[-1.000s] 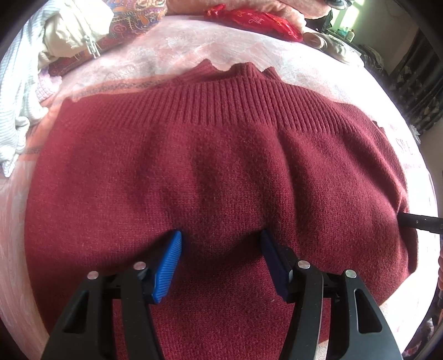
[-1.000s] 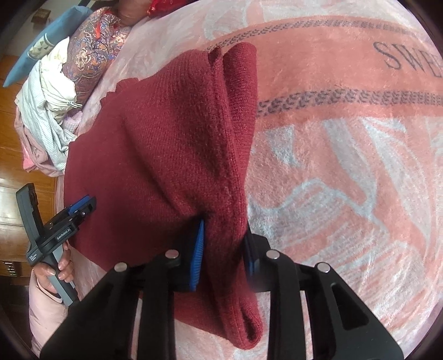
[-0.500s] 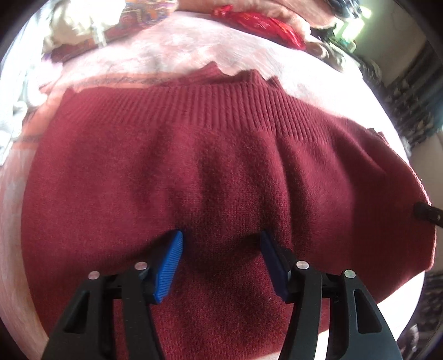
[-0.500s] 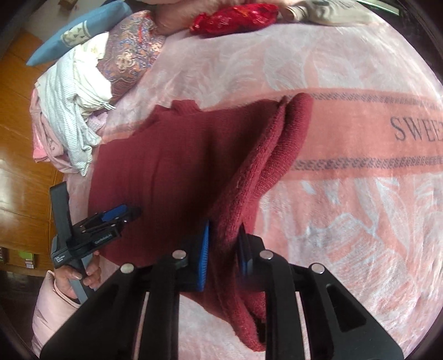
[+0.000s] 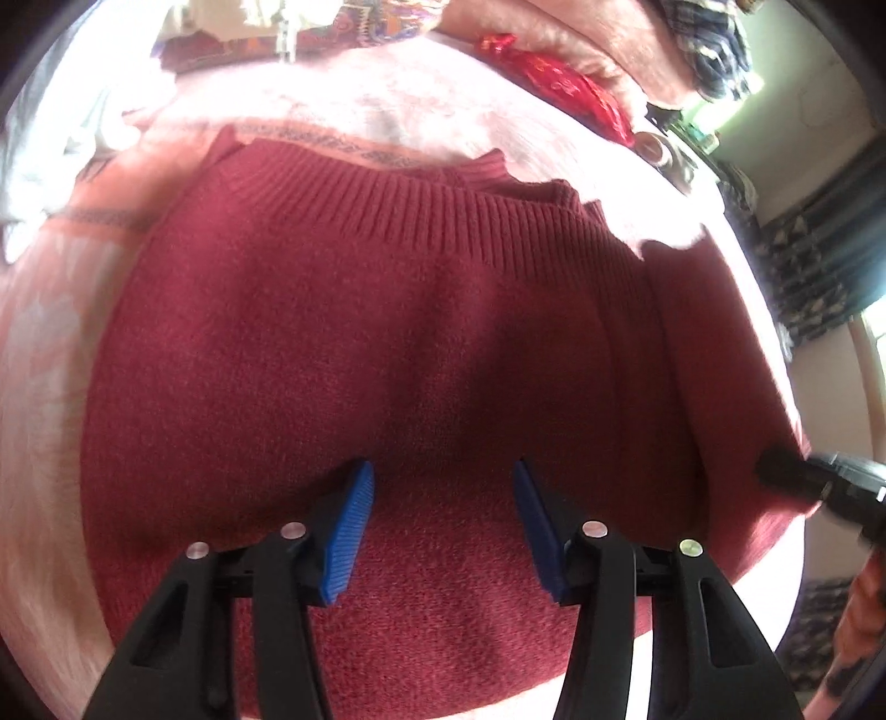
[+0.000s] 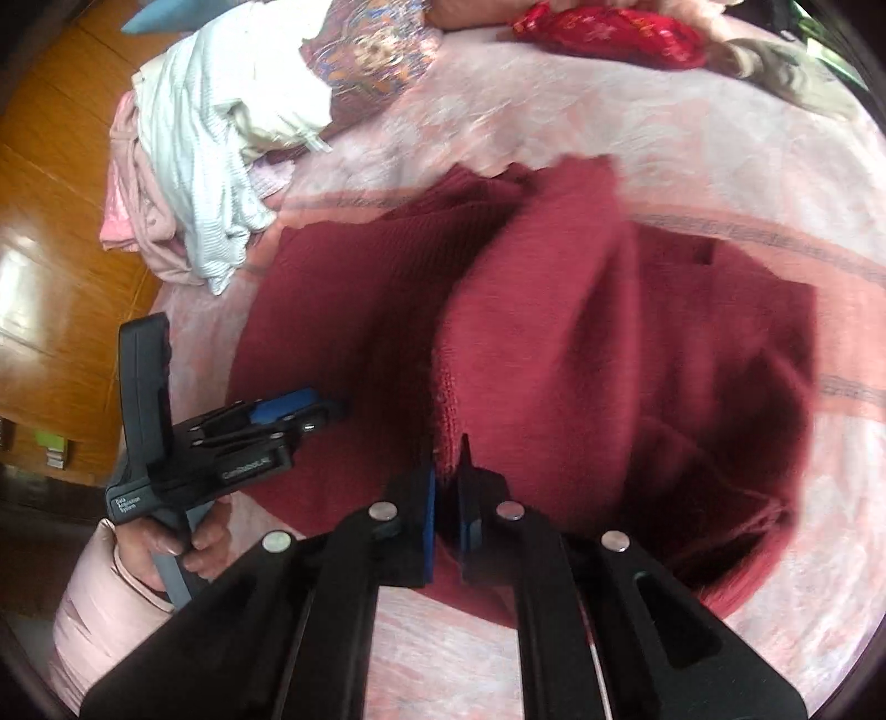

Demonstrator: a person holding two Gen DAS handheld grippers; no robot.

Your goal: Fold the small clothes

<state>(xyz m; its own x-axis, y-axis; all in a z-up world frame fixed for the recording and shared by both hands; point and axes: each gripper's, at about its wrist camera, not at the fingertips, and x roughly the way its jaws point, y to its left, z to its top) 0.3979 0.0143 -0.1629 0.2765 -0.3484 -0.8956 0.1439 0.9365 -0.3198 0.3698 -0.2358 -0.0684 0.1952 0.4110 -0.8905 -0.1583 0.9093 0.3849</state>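
A dark red knit sweater (image 5: 421, 343) lies on a pink blanket (image 5: 50, 354), its ribbed hem at the far side. My left gripper (image 5: 440, 501) is open, its blue pads resting on the sweater's near part with fabric between them. It also shows in the right wrist view (image 6: 288, 410). My right gripper (image 6: 447, 476) is shut on the sweater's right edge (image 6: 531, 343) and holds that side lifted above the rest. The right gripper's tip shows in the left wrist view (image 5: 814, 482).
A pile of white and pink clothes (image 6: 199, 160) and a patterned cushion (image 6: 371, 50) lie at the blanket's far left. A red pouch (image 6: 609, 27) lies at the far edge. A wooden floor (image 6: 50, 232) is to the left.
My right gripper has lifted the sweater's right side higher and carried it leftward over the body. My left gripper stays open on the sweater.
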